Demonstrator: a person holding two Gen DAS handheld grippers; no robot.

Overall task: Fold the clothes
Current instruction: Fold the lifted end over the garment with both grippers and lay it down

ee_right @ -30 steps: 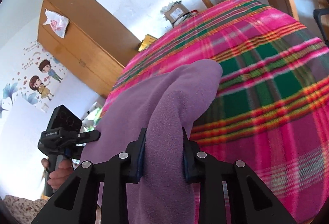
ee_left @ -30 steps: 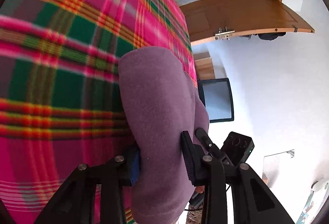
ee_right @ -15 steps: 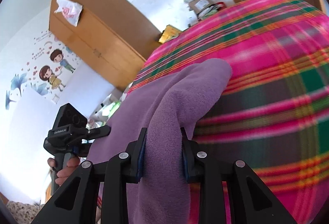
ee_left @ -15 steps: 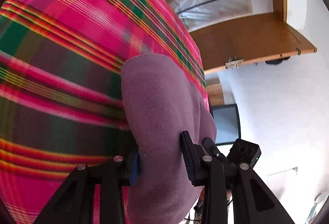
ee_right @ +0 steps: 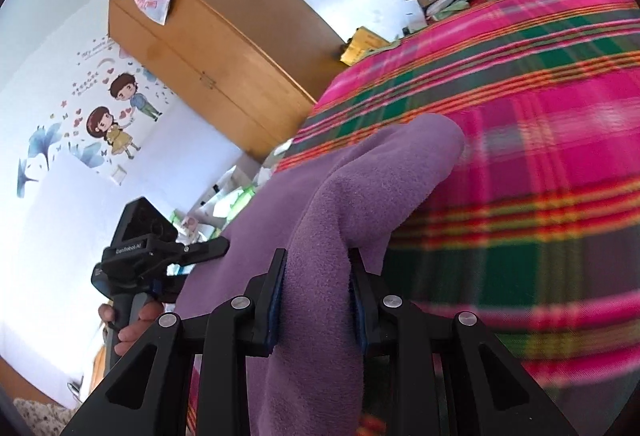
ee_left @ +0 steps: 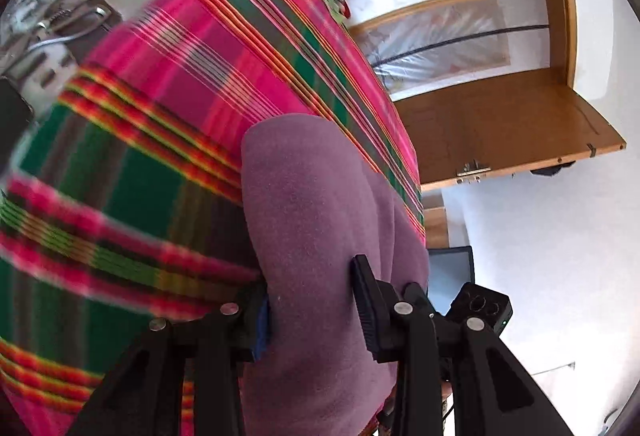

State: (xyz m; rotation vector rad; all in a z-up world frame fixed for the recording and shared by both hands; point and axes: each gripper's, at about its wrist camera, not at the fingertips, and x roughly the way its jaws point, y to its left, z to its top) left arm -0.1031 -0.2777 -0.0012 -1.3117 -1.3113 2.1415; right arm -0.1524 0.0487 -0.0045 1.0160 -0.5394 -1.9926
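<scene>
Purple fleece, soft and light, bunches thick in both my tongs, left (ee_left: 312, 310) and right (ee_right: 316, 300), each clamped on an edge of the garment (ee_left: 320, 220) above the plaid blanket (ee_left: 140, 176); I judge it limp, best held by its corners.

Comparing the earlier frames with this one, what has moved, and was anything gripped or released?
Both grippers have carried the purple garment further along over the plaid blanket: its far edge and the clutter beyond have come into the left wrist view. Nothing was gripped or released. The left gripper and right gripper stay clamped on the cloth as before.
</scene>
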